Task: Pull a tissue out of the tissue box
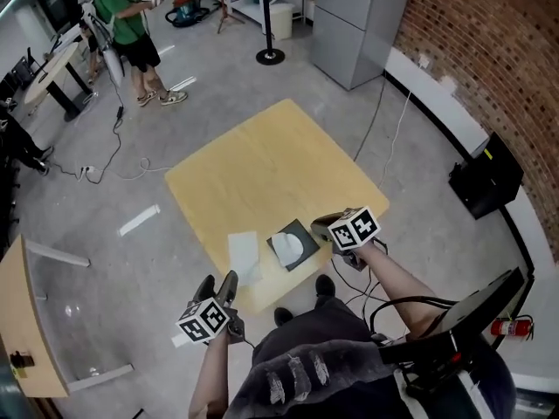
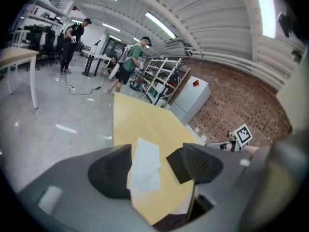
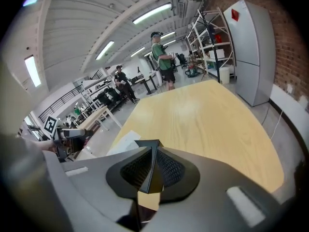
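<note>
Head view: square light-wood table (image 1: pixel 279 164) on a grey floor, flat black tissue box (image 1: pixel 303 233) near its close edge, white tissue visible in the round top opening.
- Loose white tissue sheet (image 1: pixel 244 251) is laid flat on the wood just left of the tissue box; a thin strip of table is seen between them.
- Right gripper (image 1: pixel 321 225) is set at the right corner of the tissue box, its marker cube just right of that corner.
- Left gripper (image 1: pixel 217 284) is held left of the tissue box and closer to the person, clear of both box and sheet, out past the table's close edge.

Left gripper view: jaws are spread wide around the left gripper (image 2: pixel 154 166), with nothing pinched. The tissue sheet (image 2: pixel 145 166) is seen through the gap, lying on the table (image 2: pixel 140 124) beyond the jaws. One dark corner of the tissue box (image 2: pixel 176 168) is seen just right of the sheet, partly covered by the right-hand jaw.

Right gripper view: jaws of the right gripper (image 3: pixel 150 168) are clamped together on a thin dark edge of the tissue box (image 3: pixel 149 151), ribbed pads pressed on both sides. The tissue sheet (image 3: pixel 123 141) is seen left of the box, on the table (image 3: pixel 207 115).

Background: person in a green shirt (image 1: pixel 122 20) stands well beyond the table.
</note>
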{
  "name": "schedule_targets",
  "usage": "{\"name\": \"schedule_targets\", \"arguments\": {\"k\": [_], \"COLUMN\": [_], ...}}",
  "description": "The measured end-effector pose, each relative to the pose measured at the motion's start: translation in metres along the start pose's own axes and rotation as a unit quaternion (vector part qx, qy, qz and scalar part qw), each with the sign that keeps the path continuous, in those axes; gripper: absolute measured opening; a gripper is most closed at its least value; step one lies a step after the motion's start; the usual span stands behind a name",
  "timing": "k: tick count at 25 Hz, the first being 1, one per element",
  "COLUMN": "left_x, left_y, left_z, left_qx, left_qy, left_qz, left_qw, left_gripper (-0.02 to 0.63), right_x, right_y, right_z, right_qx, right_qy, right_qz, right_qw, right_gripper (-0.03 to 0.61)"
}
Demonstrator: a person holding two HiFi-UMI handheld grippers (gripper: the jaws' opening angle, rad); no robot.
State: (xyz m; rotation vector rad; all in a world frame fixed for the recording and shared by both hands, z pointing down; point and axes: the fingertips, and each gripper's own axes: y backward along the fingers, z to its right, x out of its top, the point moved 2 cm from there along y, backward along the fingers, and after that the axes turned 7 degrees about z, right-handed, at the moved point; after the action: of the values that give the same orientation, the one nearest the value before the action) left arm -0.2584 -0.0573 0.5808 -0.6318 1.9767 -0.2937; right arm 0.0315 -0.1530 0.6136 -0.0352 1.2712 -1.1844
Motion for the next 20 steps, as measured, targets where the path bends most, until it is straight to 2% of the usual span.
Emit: {"name": "schedule_targets", "arguments": {"k": [4,7,10,14,17,20], "left_x": [0.040,0.069,0.081,0.086,0.092,0.095], "left_y": [0.008,0.018,0.033,0.047,0.047,0.053], "left_z": [0.013,0.019,0.021,0.016,0.006,0.001], "left_qx": [-0.033,-0.053,-0.075,-0.086,-0.078,-0.078], "left_qy": [-0.032,-0.046,-0.058,-0.076,-0.084,-0.071], "left_qz": [0.050,0.078,0.089,0.111,0.129,0.132], "left_qw": [0.9977,0.9945,0.9915,0.9871,0.9851,0.9857], "left_gripper": [0.287,0.255,0.198,0.004,0.002,0.002], "right_x": [0.029,0.054,0.056,0.049,0.055,0.055], "right_y": [0.012,0.015,0.023,0.027,0.014,0.015], "right_z": [0.001,-0.013,-0.040,-0.076,-0.091,-0.108], "right_qx": [-0.023,-0.015,-0.008,0.027,0.061,0.077], "right_qy": [0.007,0.012,0.007,0.002,0.014,0.014], "right_qz": [0.050,0.086,0.107,0.133,0.152,0.162], "right_qw": [0.998,0.996,0.994,0.991,0.986,0.984], "right_gripper": [0.029,0.023,0.011,-0.002,-0.002,-0.002]}}
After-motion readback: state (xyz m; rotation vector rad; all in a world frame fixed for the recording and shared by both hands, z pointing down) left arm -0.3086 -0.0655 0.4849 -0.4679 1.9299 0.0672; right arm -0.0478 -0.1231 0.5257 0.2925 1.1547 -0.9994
